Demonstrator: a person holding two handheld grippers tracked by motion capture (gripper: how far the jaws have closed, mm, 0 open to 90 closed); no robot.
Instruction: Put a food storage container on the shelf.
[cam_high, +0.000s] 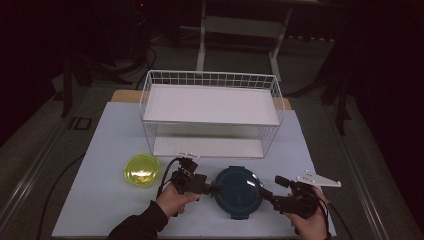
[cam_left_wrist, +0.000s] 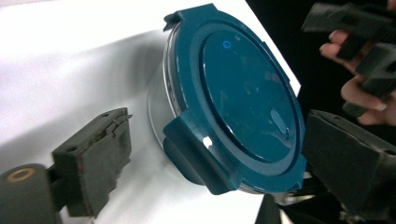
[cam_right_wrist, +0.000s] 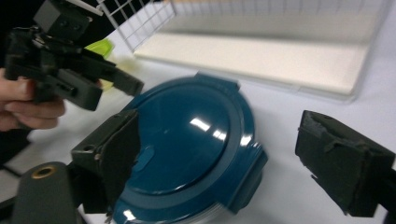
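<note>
The blue-lidded container (cam_high: 238, 191) sits on the counter (cam_high: 100, 195), in front of the wire rack (cam_high: 210, 107). The left gripper (cam_high: 216, 188) comes at its left edge, the right gripper (cam_high: 263, 191) at its right — each with fingers spread wide, straddling the lid's rim and holding nothing. A yellow bowl (cam_high: 141, 169) lies left of the container, near the left gripper.

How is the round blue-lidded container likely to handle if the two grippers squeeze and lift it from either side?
The blue-lidded container looks rigid: hard lid, clear wall. Its glossy lid and rounded side could slip between flat fingers, though the clip tabs might give purchase. Low and wide, it seems unlikely to tip. Its contents are hidden, so weight is unclear.
</note>
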